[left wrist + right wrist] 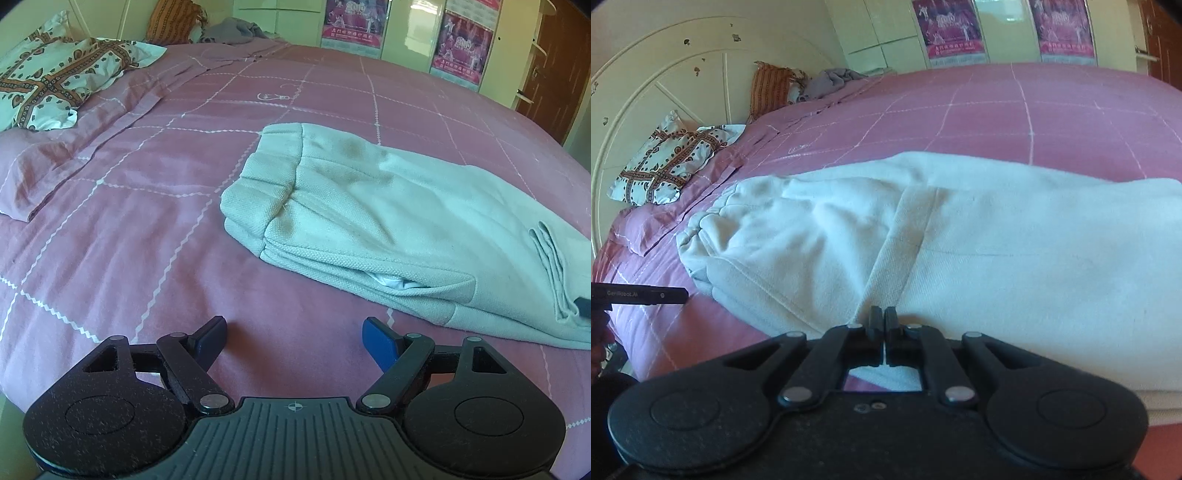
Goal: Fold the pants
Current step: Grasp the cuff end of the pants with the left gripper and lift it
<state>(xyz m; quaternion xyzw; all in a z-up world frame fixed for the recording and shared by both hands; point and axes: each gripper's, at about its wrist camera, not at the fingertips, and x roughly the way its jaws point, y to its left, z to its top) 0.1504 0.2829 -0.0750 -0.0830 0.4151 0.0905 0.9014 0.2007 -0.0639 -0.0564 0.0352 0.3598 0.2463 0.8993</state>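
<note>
Left wrist view. One left gripper (pixel 294 334), fingers spread wide and holding nothing, low over the bedspread (pixel 155 236). One pair of pants (pixel 388 218), pale grey-green, lies folded lengthwise on the bed, ahead and to the right of the gripper and apart from it. The waistband end points toward the pillows; the leg end runs out of frame at right. A bit of white lining shows at a pocket opening on the near edge. A small dark tip touches the pants at the right edge; too little shows to name it. Two pillows at upper left: one patterned pillow (pixel 55 77), one pink pillow (pixel 44 166) in front of it, cut by the frame. One orange cushion (pixel 173 20) and one grey cloth heap (pixel 236 31) at the head of the bed. Two posters (pixel 352 22) on the cupboard doors, text too small to read.

Right wrist view. One right gripper (pixel 883 319), fingers pressed together, clenched on a fold of the pants (pixel 997 258) at their near edge. The pants fill the middle of the frame; their right end is cut off. The left gripper (pixel 639 295) shows only as a dark bar at the left edge, side-on, its jaws not visible. One headboard (pixel 665 74), cream, paint chipped. Same patterned pillow (pixel 665 166), cushion, cloth heap and two posters behind.
</note>
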